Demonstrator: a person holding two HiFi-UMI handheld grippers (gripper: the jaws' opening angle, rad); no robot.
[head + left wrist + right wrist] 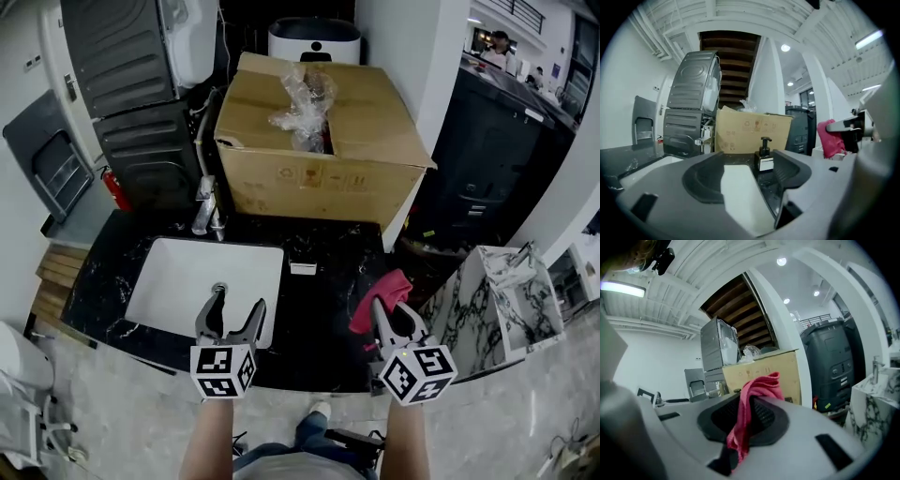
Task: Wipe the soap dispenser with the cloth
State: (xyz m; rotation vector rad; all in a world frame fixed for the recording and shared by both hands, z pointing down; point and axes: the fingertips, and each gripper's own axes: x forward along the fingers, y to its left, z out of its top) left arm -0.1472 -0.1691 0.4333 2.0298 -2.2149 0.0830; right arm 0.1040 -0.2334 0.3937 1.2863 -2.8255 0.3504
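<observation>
From above, the black pump-top soap dispenser with a white label is very hard to pick out against the black marble-veined counter (323, 314). The left gripper view shows it properly: the dispenser (765, 157) stands upright on the counter in front of the big brown cardboard box (752, 133). It appears between the jaws but well beyond them, touching neither.

The person's forearms run out of the bottom edge of the head view, and crumpled clear plastic (305, 103) hides part of the box's open top.

The white rectangular sink (178, 281) fills the left of the counter, with a chrome tap (206, 206) at its upper edge. The bare stretch of counter between the sink and the right-hand edge is open. The box (319, 178) closes off the back, and a white marble-patterned stand (487, 300) sits just off the counter's right side.

The left gripper (238, 300) hangs over the sink's lower right corner, jaws spread wide with nothing in them. The right gripper (390, 314) is at the lower right of the counter, its jaws clamped on a crumpled pink-red cloth (757, 390), which bunches up past the tips (380, 298).
</observation>
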